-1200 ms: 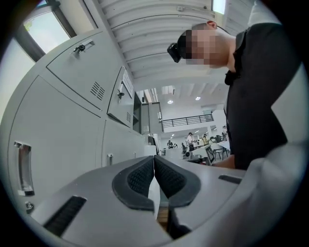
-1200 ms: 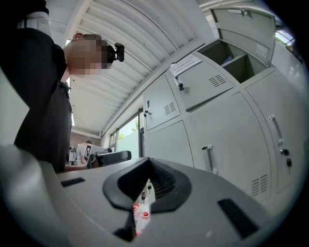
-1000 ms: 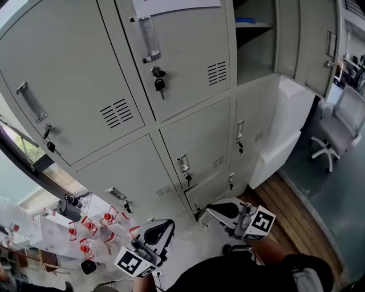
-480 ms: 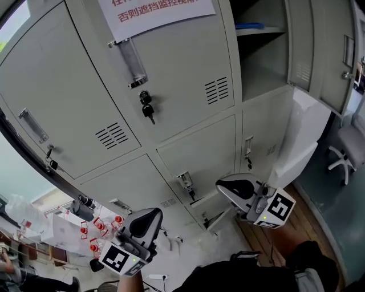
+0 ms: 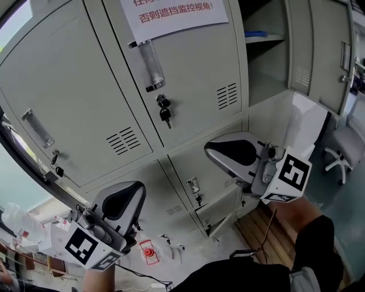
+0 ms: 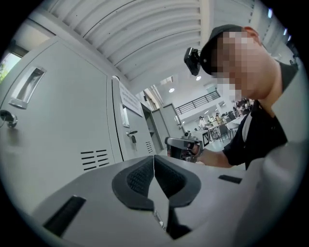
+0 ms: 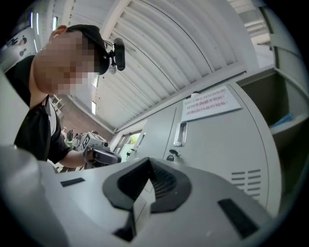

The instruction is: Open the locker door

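The person is holding the left gripper [image 5: 121,201] low on the left and the right gripper [image 5: 231,151] higher on the right. Both are hanging in front of a wall of grey lockers. The jaws of both grippers are pressing together, and nothing is sitting between them. Each gripper is carrying a cube [image 5: 292,174] with black and white squares on it. The locker door [image 5: 194,74] is sitting above and between the two grippers, and it is closed. Neither gripper is touching it. A white paper sign [image 5: 174,14] is sticking to the top of that door. Its writing is red and Chinese, and the bottom line is saying 否则遮挡监控视角!. The line above it is getting cut off by the top edge. Under the sign, a long handle [image 5: 149,64] is sitting on the door. Below that, a key [image 5: 164,111] is hanging from the lock. Little air slots [image 5: 227,96] are showing on the door's right side. Further right, another locker [image 5: 265,68] is standing open with a shelf inside. A grey chair [image 5: 342,142] is standing on the floor near it.
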Available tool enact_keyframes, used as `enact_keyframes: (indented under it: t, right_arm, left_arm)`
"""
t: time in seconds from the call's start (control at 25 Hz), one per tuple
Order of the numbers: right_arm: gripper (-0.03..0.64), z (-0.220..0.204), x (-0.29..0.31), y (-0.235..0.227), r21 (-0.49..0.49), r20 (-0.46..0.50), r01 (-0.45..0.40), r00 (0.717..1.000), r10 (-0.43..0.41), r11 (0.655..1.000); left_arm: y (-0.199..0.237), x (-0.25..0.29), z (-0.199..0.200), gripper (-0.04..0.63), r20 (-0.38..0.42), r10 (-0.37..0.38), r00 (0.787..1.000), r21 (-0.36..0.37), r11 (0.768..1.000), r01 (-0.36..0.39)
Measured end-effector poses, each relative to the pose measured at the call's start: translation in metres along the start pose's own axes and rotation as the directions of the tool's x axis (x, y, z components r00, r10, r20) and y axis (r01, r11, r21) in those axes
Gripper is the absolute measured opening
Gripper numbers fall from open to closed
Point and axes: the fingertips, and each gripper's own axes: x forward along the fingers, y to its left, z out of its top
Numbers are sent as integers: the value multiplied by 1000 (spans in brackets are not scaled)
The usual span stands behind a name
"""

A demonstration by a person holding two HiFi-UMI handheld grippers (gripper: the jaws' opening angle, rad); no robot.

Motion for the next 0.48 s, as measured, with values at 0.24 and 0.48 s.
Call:
enact_keyframes:
  t: [0.24, 0.48]
  right_arm:
    - [9, 46, 39, -24, -69, -5, -4, 1000, 4, 998]
    - [15, 84, 72, -48, -172, -47, 18, 999, -27, 985]
  left_arm:
    - [20, 4, 32, 17, -15, -26, 1000, 3, 1000, 26]
    - [42, 8, 70, 18, 14, -7, 1000, 56, 998, 6]
